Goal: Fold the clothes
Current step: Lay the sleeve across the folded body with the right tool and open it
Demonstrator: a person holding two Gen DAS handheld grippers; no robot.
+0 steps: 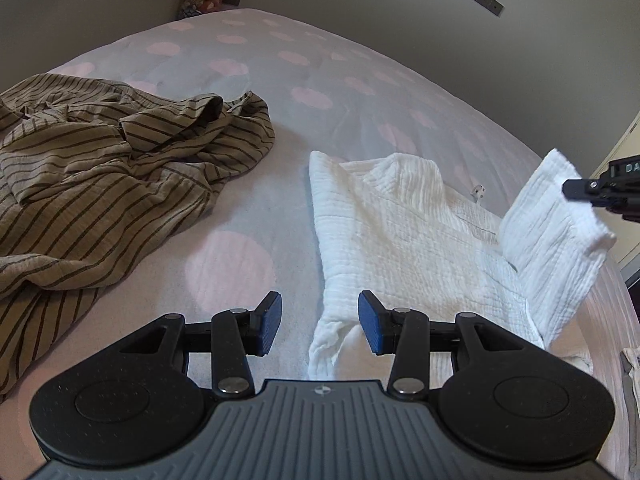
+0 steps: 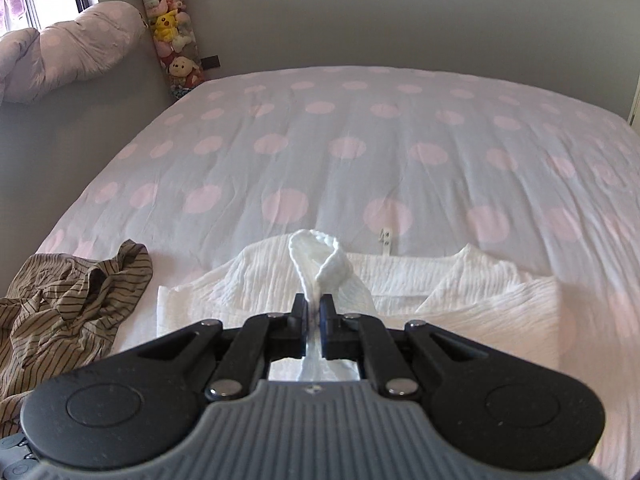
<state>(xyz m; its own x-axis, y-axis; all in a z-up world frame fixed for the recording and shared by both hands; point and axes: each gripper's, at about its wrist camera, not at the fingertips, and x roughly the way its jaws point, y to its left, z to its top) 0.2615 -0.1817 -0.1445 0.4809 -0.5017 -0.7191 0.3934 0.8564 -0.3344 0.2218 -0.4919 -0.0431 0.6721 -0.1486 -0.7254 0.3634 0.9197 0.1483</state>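
Observation:
A white crinkled garment point(image 1: 404, 232) lies spread on the bed, also seen in the right wrist view as the white garment point(image 2: 492, 312). My right gripper point(image 2: 315, 308) is shut on a bunched fold of it and holds that part lifted; in the left wrist view this raised flap point(image 1: 556, 224) stands up at the right, with the right gripper point(image 1: 580, 190) pinching its top edge. My left gripper point(image 1: 319, 312) hangs open just above the garment's near left corner, with nothing between its blue pads point(image 1: 270, 320).
A crumpled tan striped garment point(image 1: 100, 184) lies at the left of the bed, seen too as the striped garment point(image 2: 68, 308). The bedspread point(image 2: 340, 140) has pink dots. Plush toys point(image 2: 172, 28) stand in the far corner beside a rolled duvet point(image 2: 68, 52).

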